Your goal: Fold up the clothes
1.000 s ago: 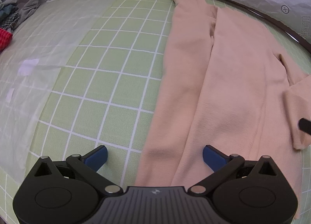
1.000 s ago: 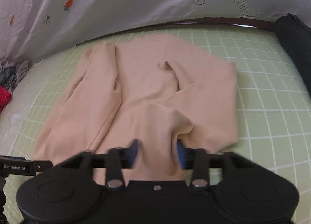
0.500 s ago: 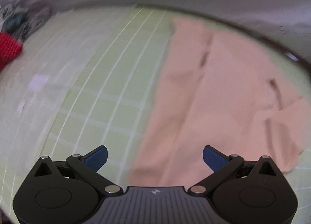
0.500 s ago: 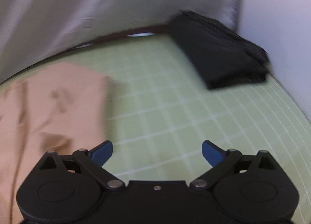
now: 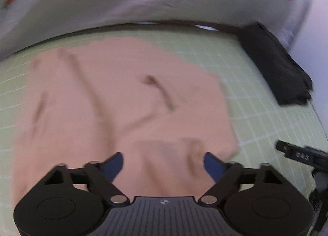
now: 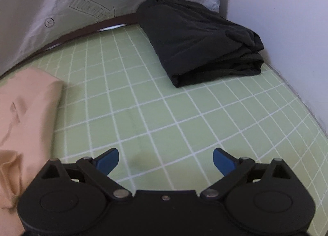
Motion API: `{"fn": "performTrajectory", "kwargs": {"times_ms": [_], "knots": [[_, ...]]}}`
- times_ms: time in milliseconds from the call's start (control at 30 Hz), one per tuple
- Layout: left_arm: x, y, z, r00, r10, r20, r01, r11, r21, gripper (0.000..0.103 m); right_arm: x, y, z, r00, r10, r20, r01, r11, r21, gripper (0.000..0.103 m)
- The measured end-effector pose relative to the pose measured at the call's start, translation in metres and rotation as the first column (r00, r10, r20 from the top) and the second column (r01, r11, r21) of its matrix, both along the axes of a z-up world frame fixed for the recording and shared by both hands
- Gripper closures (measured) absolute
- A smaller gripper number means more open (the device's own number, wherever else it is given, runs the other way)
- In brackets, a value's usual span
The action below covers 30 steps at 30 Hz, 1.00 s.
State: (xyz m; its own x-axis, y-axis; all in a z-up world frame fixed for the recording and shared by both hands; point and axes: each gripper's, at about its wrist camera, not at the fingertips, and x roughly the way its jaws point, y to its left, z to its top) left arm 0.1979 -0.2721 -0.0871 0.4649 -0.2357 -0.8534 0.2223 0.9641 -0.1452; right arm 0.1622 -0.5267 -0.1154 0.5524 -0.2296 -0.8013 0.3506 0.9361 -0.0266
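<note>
The left gripper [image 5: 164, 165] hangs over the near end of the peach-pink knitted sweater [image 5: 123, 100], which lies spread on the pale green mat with a white grid [image 6: 164, 102]; its blue-padded jaws have just been narrowing, with a raised fold of the knit between them, yet the blurred left wrist view shows no pad pressing on cloth, so I read them as apart. The right gripper [image 6: 166, 159] stands wide apart over bare mat, nothing between its jaws, the sweater's edge off to its left and the folded black garment [image 6: 203, 45] well ahead of it to the right. To do this step well, I judge the left jaws should settle squarely over that raised fold and take all its layers before lifting, while the right comes back to the sweater's near edge so both ends rise together and the crease stays straight. Count: one peach sweater, one black folded garment, two grippers, one mat
</note>
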Motion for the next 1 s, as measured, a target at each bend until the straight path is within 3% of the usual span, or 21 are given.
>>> {"fn": "performTrajectory", "kwargs": {"times_ms": [67,100,167,267,500,733,867,1000], "knots": [[0.004,-0.013,-0.010,0.999,-0.042,-0.030,0.043,0.999,0.011,0.053,0.001,-0.005,-0.004,1.000,-0.008,-0.015,0.008,1.000,0.006,0.004],[0.004,-0.015,-0.014,0.998,-0.047,-0.041,0.048,0.999,0.021,0.059,0.001,-0.007,-0.006,1.000,-0.014,-0.022,0.014,1.000,0.008,0.004],[0.006,-0.017,-0.016,0.998,-0.053,-0.016,0.054,0.997,0.056,0.083,0.002,-0.010,-0.008,0.999,-0.024,-0.030,0.025,1.000,0.016,0.004],[0.011,-0.012,-0.018,0.999,-0.039,0.004,0.039,0.998,0.050,0.094,0.000,-0.009,-0.008,0.999,-0.022,-0.031,0.023,0.999,0.023,0.004],[-0.005,0.036,0.009,0.994,0.061,0.093,-0.063,0.998,0.019,0.095,-0.012,0.015,-0.004,0.999,0.010,-0.043,-0.010,1.000,0.001,0.004],[-0.013,0.115,0.051,0.960,0.188,0.206,-0.192,0.981,0.001,0.095,-0.015,0.062,0.004,0.998,0.048,-0.042,-0.048,0.999,-0.001,0.004],[-0.007,0.172,0.078,0.929,0.266,0.256,-0.265,0.963,-0.040,0.095,-0.015,0.099,0.008,0.994,0.103,-0.033,-0.104,0.995,-0.005,0.004],[0.003,0.240,0.101,0.866,0.369,0.337,-0.366,0.928,-0.074,0.095,-0.016,0.136,0.016,0.988,0.156,-0.017,-0.157,0.987,-0.024,0.004]]}}
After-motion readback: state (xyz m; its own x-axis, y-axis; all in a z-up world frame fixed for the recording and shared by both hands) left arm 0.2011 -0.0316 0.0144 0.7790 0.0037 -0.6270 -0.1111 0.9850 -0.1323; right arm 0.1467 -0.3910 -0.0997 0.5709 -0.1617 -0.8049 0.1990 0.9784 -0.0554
